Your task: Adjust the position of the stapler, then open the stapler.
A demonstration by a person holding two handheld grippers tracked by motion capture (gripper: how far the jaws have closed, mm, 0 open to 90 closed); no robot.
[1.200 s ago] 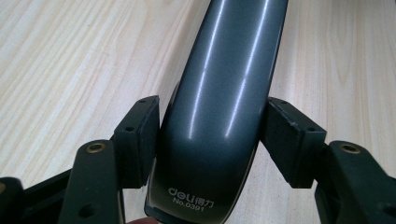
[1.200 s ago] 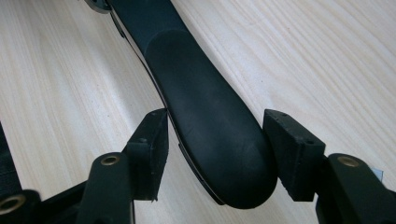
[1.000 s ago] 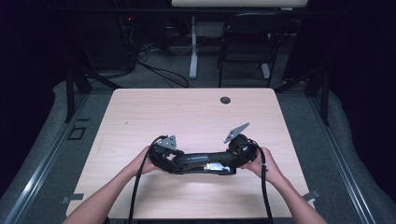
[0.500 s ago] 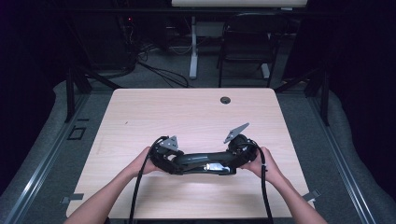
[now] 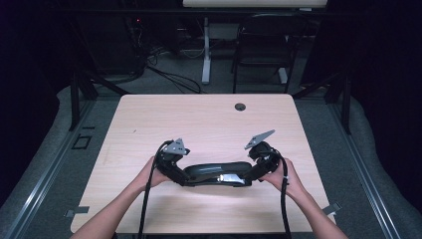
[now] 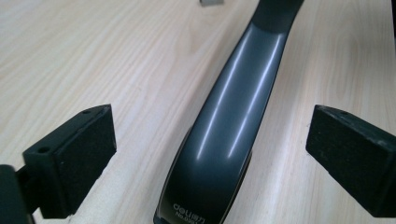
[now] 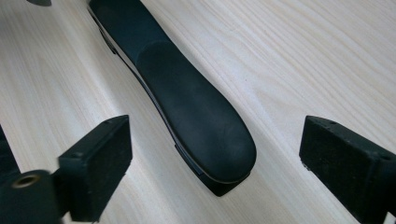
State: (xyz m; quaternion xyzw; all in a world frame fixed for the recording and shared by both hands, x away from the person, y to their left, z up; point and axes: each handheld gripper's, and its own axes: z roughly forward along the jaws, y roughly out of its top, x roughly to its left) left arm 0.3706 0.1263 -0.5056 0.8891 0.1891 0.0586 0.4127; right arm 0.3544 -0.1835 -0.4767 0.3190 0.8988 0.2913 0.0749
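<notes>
A long black stapler (image 5: 216, 174) lies flat on the tabletop (image 5: 209, 124) near the person's edge, between the two grippers. The left gripper (image 5: 186, 177) and the right gripper (image 5: 246, 177) face its opposite ends; both have just been opening, fingers (image 6: 77, 158) apart, the stapler between them, apparently untouched by the pads.

stapler body (image 6: 233, 107): glossy, smooth dark plastic with bright streaks of reflected light
stapler end pad (image 7: 196, 116): matt black, finely grained, rubbery look
bench (image 5: 199, 119): pale wood-grain top, smooth, low sheen
gripper pads (image 6: 91, 154): matt black, slightly rough
</notes>
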